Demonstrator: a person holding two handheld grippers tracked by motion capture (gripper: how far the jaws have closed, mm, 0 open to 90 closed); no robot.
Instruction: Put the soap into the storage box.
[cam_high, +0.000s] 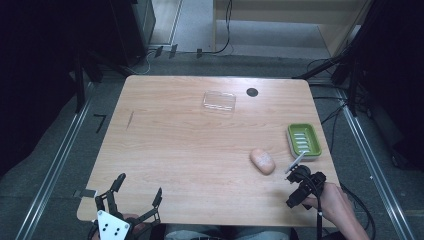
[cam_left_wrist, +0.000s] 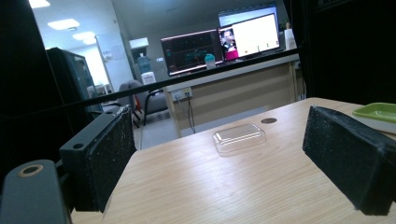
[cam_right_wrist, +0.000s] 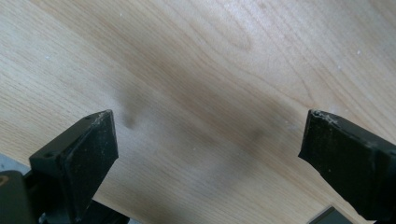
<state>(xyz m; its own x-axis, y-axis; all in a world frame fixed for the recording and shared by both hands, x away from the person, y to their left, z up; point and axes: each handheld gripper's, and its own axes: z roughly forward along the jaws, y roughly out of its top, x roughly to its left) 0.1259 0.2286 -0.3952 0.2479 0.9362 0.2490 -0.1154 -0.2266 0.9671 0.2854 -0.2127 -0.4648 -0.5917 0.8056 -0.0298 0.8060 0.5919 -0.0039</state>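
A pinkish bar of soap (cam_high: 262, 161) lies on the wooden table (cam_high: 190, 145), just left of a green soap dish (cam_high: 303, 140) near the right edge. A clear plastic lid (cam_high: 219, 101) rests toward the far side. My right gripper (cam_high: 299, 187) hangs in a hand at the front right corner, close to the soap and the dish, pointing down at bare wood. In the right gripper view it (cam_right_wrist: 210, 144) is open and holds nothing. My left gripper (cam_high: 140, 186) stands open at the front left edge. In the left gripper view it (cam_left_wrist: 224, 163) faces the clear lid (cam_left_wrist: 239, 137).
A round black hole (cam_high: 252, 92) sits in the tabletop beyond the lid. The green dish (cam_left_wrist: 378, 112) shows at the right edge of the left gripper view. Metal rails and cables run along the floor on both sides of the table.
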